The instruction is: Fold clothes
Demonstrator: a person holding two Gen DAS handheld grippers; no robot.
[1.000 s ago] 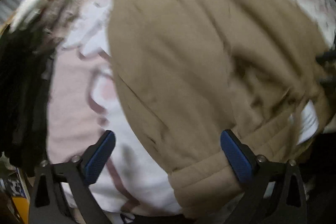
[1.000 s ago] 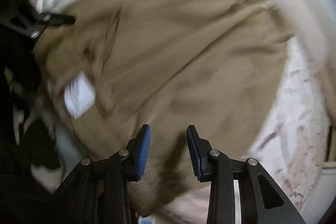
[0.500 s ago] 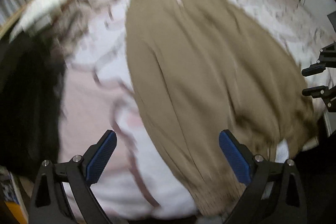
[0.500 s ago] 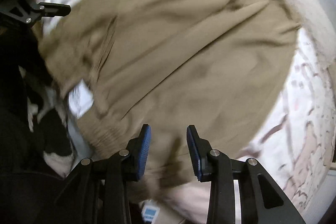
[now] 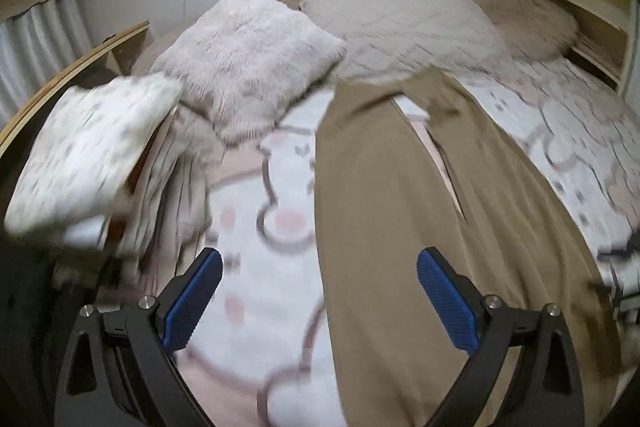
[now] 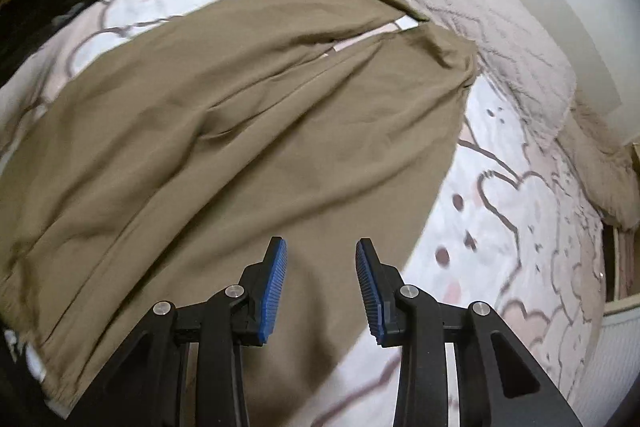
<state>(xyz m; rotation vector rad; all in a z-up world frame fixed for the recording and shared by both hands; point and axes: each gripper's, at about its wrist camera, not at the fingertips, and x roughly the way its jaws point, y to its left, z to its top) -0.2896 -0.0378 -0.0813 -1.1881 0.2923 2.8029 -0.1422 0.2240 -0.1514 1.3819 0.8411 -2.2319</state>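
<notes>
I see matt tan cloth trousers on a soft printed bedspread, a shaggy plush cushion, and ribbed blue rubbery pads on matt black plastic.

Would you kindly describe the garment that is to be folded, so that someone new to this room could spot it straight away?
Start at the bed with the pink-and-white cartoon bedspread. Spread flat across its middle lies a pair of tan trousers, legs running towards the fluffy pillow at the head. It is the only plain brown fabric there; the clothes stacked at the bed's edge are pale and patterned.
</notes>
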